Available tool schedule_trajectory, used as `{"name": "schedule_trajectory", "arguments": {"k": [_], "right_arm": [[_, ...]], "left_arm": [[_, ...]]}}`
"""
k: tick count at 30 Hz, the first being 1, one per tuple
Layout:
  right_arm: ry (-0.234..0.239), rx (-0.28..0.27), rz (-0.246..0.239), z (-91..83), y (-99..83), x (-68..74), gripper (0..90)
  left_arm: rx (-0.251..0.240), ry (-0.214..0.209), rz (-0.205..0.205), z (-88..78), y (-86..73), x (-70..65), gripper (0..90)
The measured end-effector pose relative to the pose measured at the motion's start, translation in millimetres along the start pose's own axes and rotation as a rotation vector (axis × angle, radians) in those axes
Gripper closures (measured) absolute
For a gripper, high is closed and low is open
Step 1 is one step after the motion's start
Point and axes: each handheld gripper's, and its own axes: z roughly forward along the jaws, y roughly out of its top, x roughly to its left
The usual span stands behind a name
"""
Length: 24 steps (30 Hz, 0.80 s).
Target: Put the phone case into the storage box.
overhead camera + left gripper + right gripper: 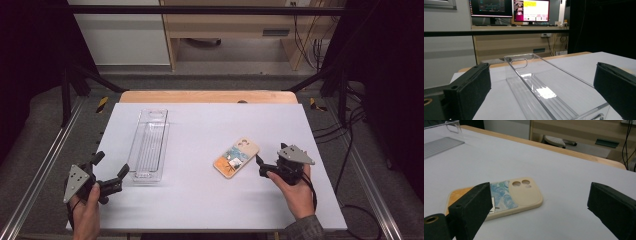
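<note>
A cream phone case (236, 157) with a blue and orange picture lies back up on the white table (200, 200), right of centre. My right gripper (260, 166) sits just to its right, open and holding nothing. In the right gripper view the phone case (506, 195) lies ahead and partly behind the left jaw of the open right gripper (540, 192). A long clear plastic tray (148, 145) lies empty on the left half. My left gripper (112, 164) is open at the tray's near end, and in the left gripper view the tray (524, 75) runs away between the wide jaws of that gripper (542, 75).
The table's wooden far edge (207, 96) borders a dark floor, with a wooden desk (240, 30) beyond. Metal rails (45, 165) run along both sides. Monitors (509, 8) stand on a far bench. The clear tray's far end (441, 145) appears at the upper left of the right gripper view.
</note>
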Motion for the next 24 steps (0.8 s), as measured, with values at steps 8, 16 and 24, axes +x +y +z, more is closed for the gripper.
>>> {"name": "schedule_trajectory", "arguments": {"k": [8,16,24], "right_arm": [[0.006,0.110,-0.007,16.5,21.2,-19.8,6.9],[0.013,0.201,-0.008,40.2,35.4,-31.9,8.2],[0.019,0.260,-0.017,57.1,46.7,-38.4,10.7]], "left_arm": [[-0.010,-0.003,0.003,0.1,1.2,-0.8,1.0],[-0.016,-0.003,-0.001,-1.3,1.3,0.6,1.2],[-0.025,0.002,0.015,-3.1,2.6,-0.1,1.5]]}}
